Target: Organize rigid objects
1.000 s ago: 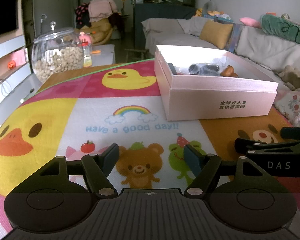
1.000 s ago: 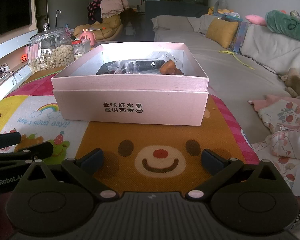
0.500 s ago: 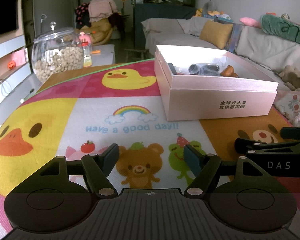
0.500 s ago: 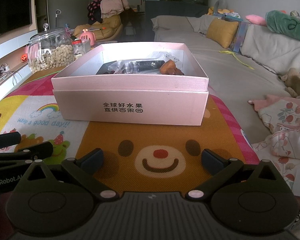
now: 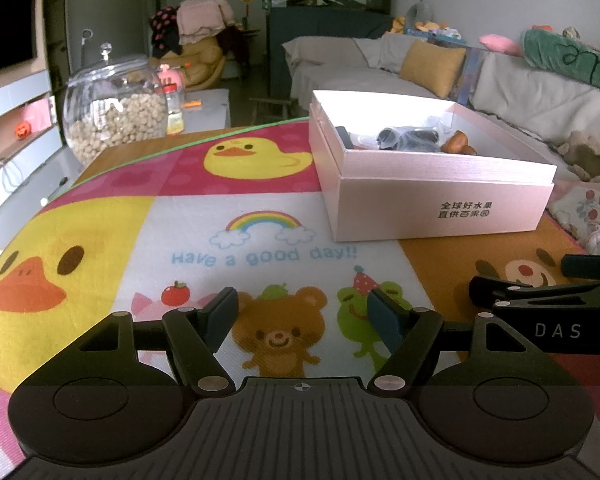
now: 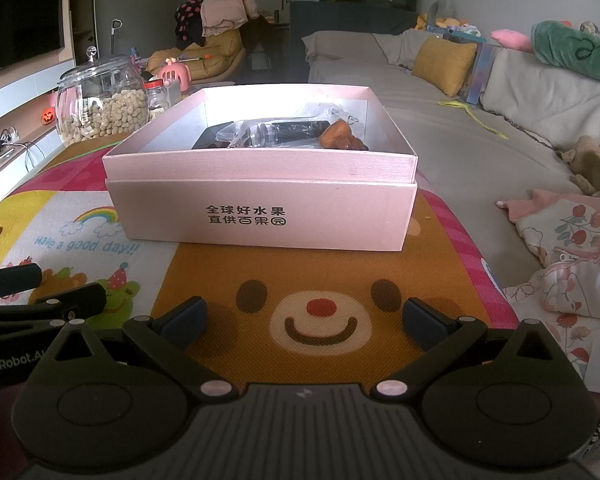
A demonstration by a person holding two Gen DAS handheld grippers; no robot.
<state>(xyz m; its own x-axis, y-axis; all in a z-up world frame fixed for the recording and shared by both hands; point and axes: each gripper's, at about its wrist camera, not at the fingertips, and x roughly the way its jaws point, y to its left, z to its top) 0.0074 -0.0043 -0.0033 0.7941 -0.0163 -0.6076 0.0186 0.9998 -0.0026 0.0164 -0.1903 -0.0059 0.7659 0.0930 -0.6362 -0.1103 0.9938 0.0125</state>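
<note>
Far left of the pink box: round clear glass jar, smooth and bulbous, about half full of pale nuts, standing at the back edge of the bench. Also seen left of the box from the right wrist.

Left of the box, nearer: soft woven play mat in bright patches over the bench, printed with ducks, a rainbow and a bear. Bare mat here, wide and flat, with room to move. Low over it, left gripper, black hard plastic with blue-padded fingers spread apart, nothing between them.

Centre: the box itself, rigid matte cardboard, rectangular, sharp-cornered, open-topped, the tray sitting in a slightly wider outer sleeve with black printed characters on the near face. Inside: a dark cylindrical object in crinkled clear wrap, a flat black item half hidden behind the near wall, and a glossy amber-brown lump at the right end. Exact nature of all three hard to make out.

Directly in front of the box: right gripper, fingers spread wide and empty over the orange bear face, open mat between them and the box wall.

Right of the box: mat edge close by, then a grey fabric sofa and a floral cloth, partly cut off by the frame.
</note>
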